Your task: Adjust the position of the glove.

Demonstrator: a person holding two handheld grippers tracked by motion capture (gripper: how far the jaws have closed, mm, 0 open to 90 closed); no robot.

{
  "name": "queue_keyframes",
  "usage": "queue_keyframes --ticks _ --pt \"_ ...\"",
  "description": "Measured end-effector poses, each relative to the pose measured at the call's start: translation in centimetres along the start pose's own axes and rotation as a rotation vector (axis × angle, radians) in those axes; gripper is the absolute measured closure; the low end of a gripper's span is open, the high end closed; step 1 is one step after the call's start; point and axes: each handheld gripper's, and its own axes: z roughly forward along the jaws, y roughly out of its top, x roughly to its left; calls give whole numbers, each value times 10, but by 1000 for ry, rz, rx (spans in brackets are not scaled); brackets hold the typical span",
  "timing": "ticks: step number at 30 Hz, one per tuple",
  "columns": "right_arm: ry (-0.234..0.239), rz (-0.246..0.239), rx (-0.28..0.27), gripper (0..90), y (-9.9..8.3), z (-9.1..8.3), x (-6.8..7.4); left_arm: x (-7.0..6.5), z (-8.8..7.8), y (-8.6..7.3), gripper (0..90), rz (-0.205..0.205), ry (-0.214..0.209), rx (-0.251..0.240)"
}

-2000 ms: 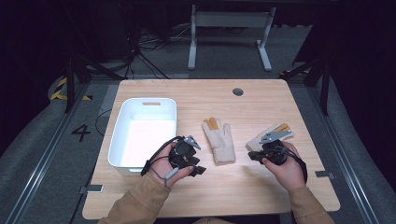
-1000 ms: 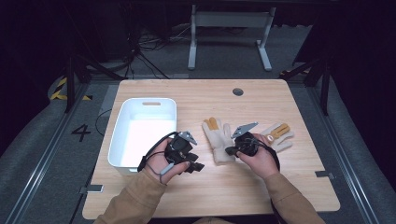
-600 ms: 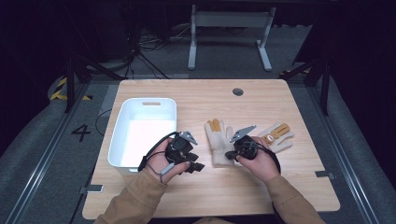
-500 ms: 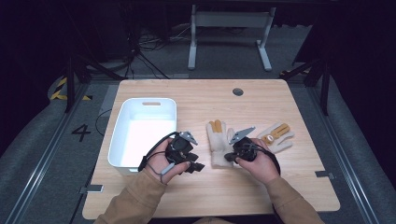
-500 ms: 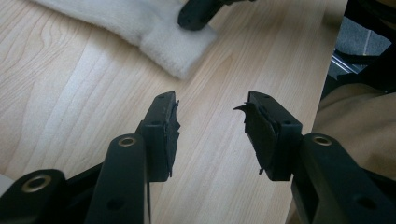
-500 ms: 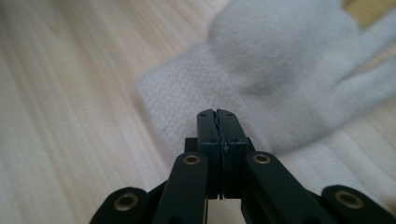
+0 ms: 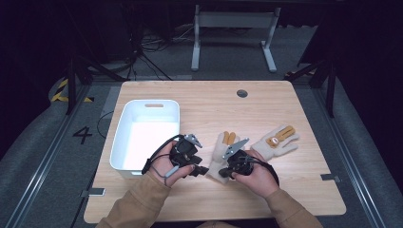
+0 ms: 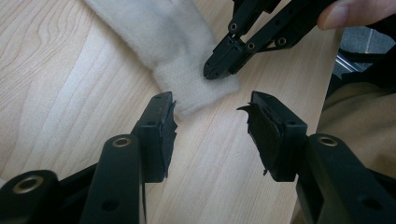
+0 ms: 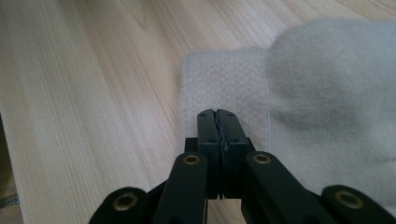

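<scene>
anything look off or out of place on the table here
Nothing is spilled or damaged. The two gloves lie apart and at different angles: the near glove sits between the grippers, the far glove is splayed to its right. The white bin stands square.

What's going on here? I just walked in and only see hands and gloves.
A person works at a wooden table with a gripper in each hand. The right gripper, shut, rests over the cuff of the near glove; the left gripper, jaws just opening, points at that cuff. A second glove and white bin lie nearby.
</scene>
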Motion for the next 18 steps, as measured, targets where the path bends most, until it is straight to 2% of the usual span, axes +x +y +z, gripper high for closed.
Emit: queue_keyframes --ticks 3,4,5,6,7,8,11,12,13,14,15,16,18 --pt "-6 -14 -5 900 3 -2 1 0 0 0 518 -2 -1 -1" --pt "-21 -21 -34 900 7 -9 -3 0 -1 0 519 -2 2 -2" --pt "-21 -21 -34 900 7 -9 -3 0 -1 0 519 -2 2 -2" --pt "-44 -19 -55 900 13 -17 -11 0 -2 -1 519 -4 2 -1" --pt "-44 -19 -55 900 13 -17 -11 0 -2 -1 519 -4 2 -1" --pt "-68 -13 -70 900 20 -26 -21 -1 -2 -4 519 -10 7 0" --pt "-112 -10 -78 900 32 -35 -38 -2 -4 -8 520 -18 14 -2" --pt "-123 -4 -75 900 35 -36 -44 -2 -6 -12 519 -22 18 -3" --pt "-123 -4 -75 900 35 -36 -44 -2 -6 -12 519 -22 18 -3" --pt "-149 0 -66 900 39 -37 -57 -3 -7 -15 519 -26 21 -5" --pt "-149 0 -66 900 39 -37 -57 -4 -8 -17 519 -28 20 -7" --pt "-167 17 -52 900 41 -37 -68 -5 -8 -19 519 -30 21 -9" --pt "-174 22 -48 900 41 -36 -72 -7 -8 -22 519 -32 23 -9"
